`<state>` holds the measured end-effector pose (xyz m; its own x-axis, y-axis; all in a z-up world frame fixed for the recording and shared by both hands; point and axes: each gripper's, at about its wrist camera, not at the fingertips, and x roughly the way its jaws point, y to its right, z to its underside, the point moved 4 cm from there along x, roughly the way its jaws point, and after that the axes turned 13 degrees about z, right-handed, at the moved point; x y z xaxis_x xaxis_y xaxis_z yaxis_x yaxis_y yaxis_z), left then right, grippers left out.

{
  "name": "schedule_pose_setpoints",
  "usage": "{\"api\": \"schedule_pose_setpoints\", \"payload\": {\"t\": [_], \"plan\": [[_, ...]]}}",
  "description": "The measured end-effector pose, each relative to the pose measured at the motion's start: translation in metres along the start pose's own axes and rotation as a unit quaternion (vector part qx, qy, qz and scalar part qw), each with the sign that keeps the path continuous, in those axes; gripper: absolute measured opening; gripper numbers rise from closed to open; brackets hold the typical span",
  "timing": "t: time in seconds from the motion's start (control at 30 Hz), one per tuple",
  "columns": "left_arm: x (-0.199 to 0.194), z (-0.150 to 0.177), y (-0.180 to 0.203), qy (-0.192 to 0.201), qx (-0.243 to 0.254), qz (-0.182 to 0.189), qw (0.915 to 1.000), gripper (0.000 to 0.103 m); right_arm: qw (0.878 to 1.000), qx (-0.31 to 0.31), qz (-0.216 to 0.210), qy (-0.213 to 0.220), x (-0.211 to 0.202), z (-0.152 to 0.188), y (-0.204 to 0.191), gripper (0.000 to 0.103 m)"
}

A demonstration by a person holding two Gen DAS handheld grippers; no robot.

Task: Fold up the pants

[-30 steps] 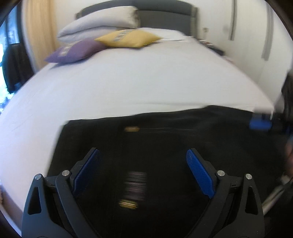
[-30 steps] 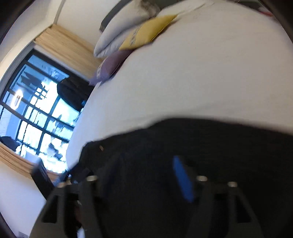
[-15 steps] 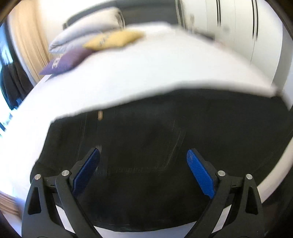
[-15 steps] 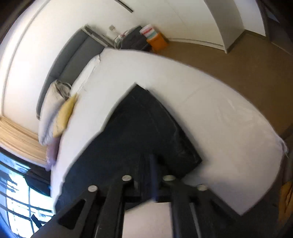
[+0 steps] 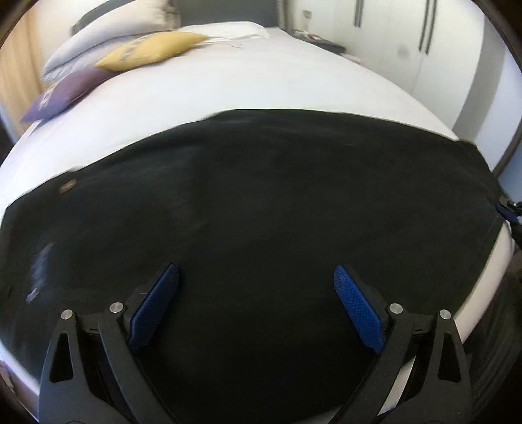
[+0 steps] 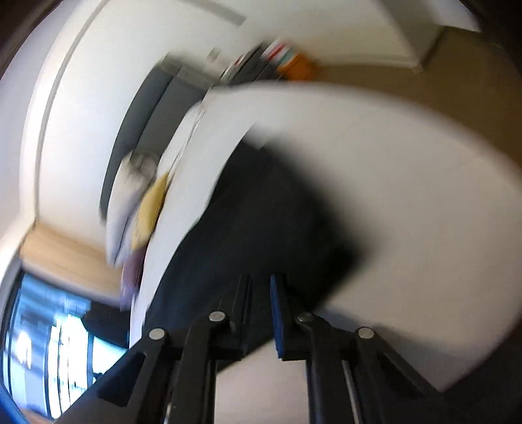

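A wide bed [image 5: 248, 88] with a smooth white sheet fills most of the left wrist view, its grey padded headboard [image 5: 228, 11] at the far end. Spread flat across the near part of the mattress lie the pants [image 5: 261, 202], a broad dark sheet of matte fabric running from the left edge to the right edge of the bed, with a small metal button [image 5: 67, 186] near its far left side. At the head of the bed sit pale grey pillows [image 5: 114, 36], a yellow cushion [image 5: 153, 49] and a purple cushion [image 5: 65, 93], all soft and rounded. White wardrobe doors [image 5: 407, 42] with long dark handles stand beyond the bed's right side.

The left gripper [image 5: 256, 306] hangs over the near middle of the pants, its jaws spread wide; the blue ribbed pads [image 5: 357, 311] hold nothing.

In the blurred right wrist view the pants [image 6: 261, 221] stretch away up the bed [image 6: 407, 212] from the right gripper [image 6: 260, 310], whose jaws are drawn close together with a narrow gap. The cloth's near edge lies between and under them, but the blur hides whether they pinch it. An orange box [image 6: 298, 67] stands on the brown floor [image 6: 456, 65].
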<state>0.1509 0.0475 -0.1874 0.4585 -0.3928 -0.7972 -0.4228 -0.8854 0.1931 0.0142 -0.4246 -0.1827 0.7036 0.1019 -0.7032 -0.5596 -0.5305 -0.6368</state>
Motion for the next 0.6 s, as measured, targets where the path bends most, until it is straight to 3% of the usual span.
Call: {"api": "schedule_pose_setpoints", "payload": {"t": [0.03,0.1,0.13,0.23,0.33,0.4,0.47,0.6], "plan": [[-0.019,0.006,-0.018,0.009,-0.011,-0.043,0.999,0.098,1.0,0.013,0.006,0.013,-0.006,-0.009,0.007,0.007],[-0.044,0.009,-0.037,0.027,-0.029,-0.057,0.9976,0.097,0.997,0.027,0.062,0.039,-0.029,-0.011,0.022,0.044],[-0.059,0.005,-0.046,0.045,-0.038,-0.054,0.9968,0.097,0.996,0.035,0.07,0.052,-0.042,-0.013,0.024,0.058],[-0.084,-0.007,-0.048,0.074,-0.029,-0.055,0.9953,0.097,0.997,0.054,0.004,0.046,-0.055,-0.003,0.004,0.062],[-0.08,-0.021,-0.029,0.083,-0.025,-0.02,0.996,0.097,0.997,0.069,-0.037,0.011,-0.051,0.01,0.007,0.065],[-0.083,-0.016,-0.007,0.08,-0.017,0.0,0.9967,0.097,0.995,0.088,-0.037,-0.022,-0.038,0.018,0.02,0.065],[-0.078,-0.027,0.026,0.076,-0.004,0.014,0.997,0.097,0.992,0.114,-0.024,-0.044,-0.041,-0.005,0.067,0.066],[-0.066,-0.014,0.044,0.056,0.003,0.038,0.9977,0.097,0.984,0.166,-0.059,-0.026,-0.036,-0.006,0.067,0.066]]}}
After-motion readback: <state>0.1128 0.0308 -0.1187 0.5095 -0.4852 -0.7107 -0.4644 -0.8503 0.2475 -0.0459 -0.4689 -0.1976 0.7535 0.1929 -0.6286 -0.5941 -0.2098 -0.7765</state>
